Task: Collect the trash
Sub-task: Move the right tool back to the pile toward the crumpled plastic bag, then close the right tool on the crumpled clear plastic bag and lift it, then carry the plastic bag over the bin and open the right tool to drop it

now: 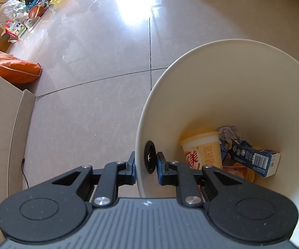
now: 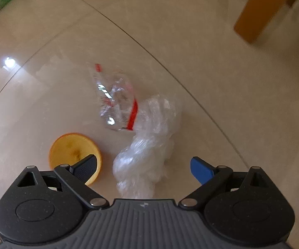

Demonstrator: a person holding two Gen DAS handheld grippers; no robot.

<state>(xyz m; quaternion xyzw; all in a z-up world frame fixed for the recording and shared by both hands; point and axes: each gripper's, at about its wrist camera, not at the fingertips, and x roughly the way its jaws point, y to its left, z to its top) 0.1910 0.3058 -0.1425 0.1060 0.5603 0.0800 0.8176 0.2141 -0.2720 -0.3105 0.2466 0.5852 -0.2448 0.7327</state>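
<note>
My left gripper [image 1: 145, 162] is shut on the rim of a white trash bin [image 1: 242, 66], one finger outside the wall and one inside. Inside the bin lie a yellow cup [image 1: 203, 147], a blue carton [image 1: 255, 158] and crumpled grey paper [image 1: 228, 133]. In the right wrist view my right gripper [image 2: 144, 166] stands open just above the floor. A crumpled clear plastic bag [image 2: 147, 143] lies between its fingers, apart from both. A clear bag with a red strip [image 2: 116, 105] lies just beyond, and an orange lid [image 2: 72, 151] sits beside the left finger.
A cardboard box wall [image 1: 2, 124] stands at the left with a thin black cable beside it. An orange sack [image 1: 18, 70] and piled clutter with a basketball [image 1: 36, 11] lie farther left. Wooden furniture legs [image 2: 257, 8] stand at the upper right of the right wrist view.
</note>
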